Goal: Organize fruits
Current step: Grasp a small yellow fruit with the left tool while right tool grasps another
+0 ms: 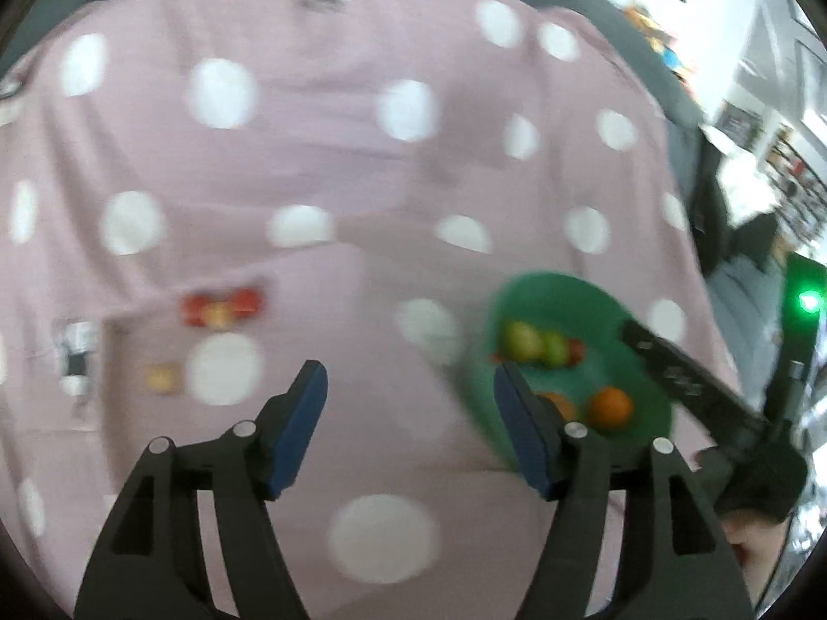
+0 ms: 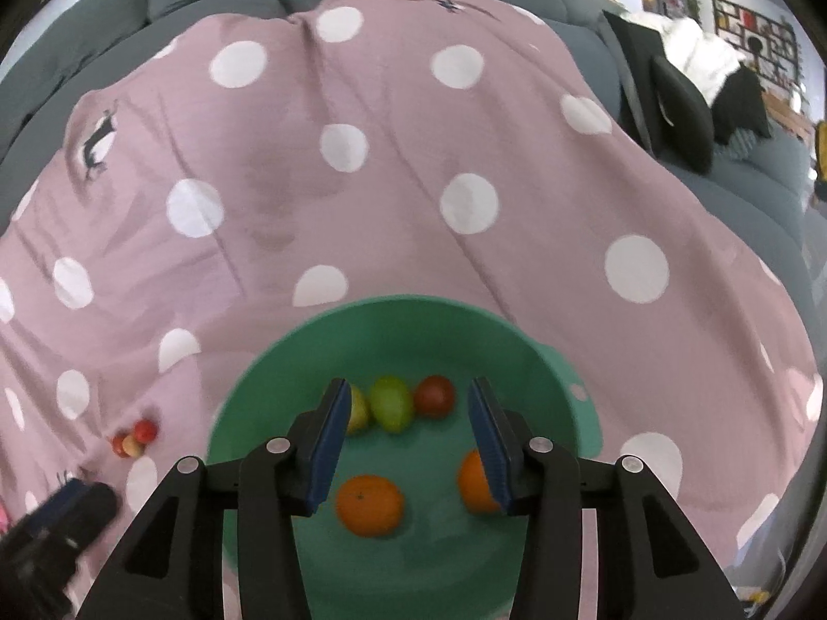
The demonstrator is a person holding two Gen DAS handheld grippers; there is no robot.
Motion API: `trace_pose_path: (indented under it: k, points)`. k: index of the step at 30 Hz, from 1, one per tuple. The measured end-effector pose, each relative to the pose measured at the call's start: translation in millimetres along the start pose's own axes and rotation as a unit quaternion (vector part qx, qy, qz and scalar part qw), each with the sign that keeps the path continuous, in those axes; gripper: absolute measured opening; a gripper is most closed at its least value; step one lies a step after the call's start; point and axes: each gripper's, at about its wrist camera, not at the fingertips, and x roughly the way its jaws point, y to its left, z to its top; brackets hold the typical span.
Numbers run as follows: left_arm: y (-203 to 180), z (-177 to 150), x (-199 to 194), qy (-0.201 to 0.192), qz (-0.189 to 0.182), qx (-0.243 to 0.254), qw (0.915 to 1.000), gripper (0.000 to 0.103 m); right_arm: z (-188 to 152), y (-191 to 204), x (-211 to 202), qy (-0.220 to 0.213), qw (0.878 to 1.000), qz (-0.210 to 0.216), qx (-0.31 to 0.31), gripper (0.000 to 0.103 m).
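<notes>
1. Fruits lie inside a round green bowl (image 2: pixel 393 330), 5 of them in the right wrist view: a yellow-green pear-like fruit (image 2: pixel 357 409), a green fruit (image 2: pixel 391 403) and a dark red fruit (image 2: pixel 434 396) in a row near the bowl's middle, each touching or just beside the next.
2. On the nearer side of the bowl floor sit 2 oranges: one orange (image 2: pixel 369 505) in full view, round with a small stem mark on top, and a second orange (image 2: pixel 474 481) partly hidden behind a gripper finger. The 2 are apart from each other.
3. Outside the bowl, well to its left, a small cluster of red and yellowish fruits (image 2: pixel 133 439) rests on the cloth; it is too small to count with certainty.
4. The right gripper (image 2: pixel 408 447) hangs over the bowl, its blue-padded jaws parted a moderate way with nothing between them and no pad touching a fruit.
5. The left gripper (image 1: pixel 411 431) is just left of the bowl, above the cloth, jaws wider apart and empty. That view is blurred.
6. The bowl rests on a pink cloth with white polka dots (image 2: pixel 465 155), spread over a grey sofa (image 2: pixel 103 26).
</notes>
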Motion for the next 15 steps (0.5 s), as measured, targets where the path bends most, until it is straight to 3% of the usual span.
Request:
trace_pose_path:
  k: [5,7,11,13,15]
  points:
    - [66.6,-5.3,-18.5,-0.020,0.053,-0.062,0.9964,0.070,-0.7,28.8,-4.8,-0.011,0.999,0.024,-0.032,0.052]
    - [93.8,-7.6,-23.0,-0.026,0.072,-0.094,0.9926,0.070,-2.1,42.7,-6.7,-0.017,0.998,0.037,-0.046,0.057]
    - [140.7,-8.4,-26.7,-0.041,0.101,-0.145,0.9833,0.070,-7.8,71.5,-6.9,-0.016,0.994,0.078,-0.072,0.058]
    - [157.2,-9.2,-24.5,-0.041,0.113,-0.169,0.9783,0.070,-9.8,83.6,-6.0,-0.014,0.992,0.094,-0.081,0.058]
    - [173.2,-12.2,-19.8,-0.037,0.100,-0.194,0.9753,0.070,-13.9,95.6,-4.9,-0.008,0.989,0.117,-0.087,0.058]
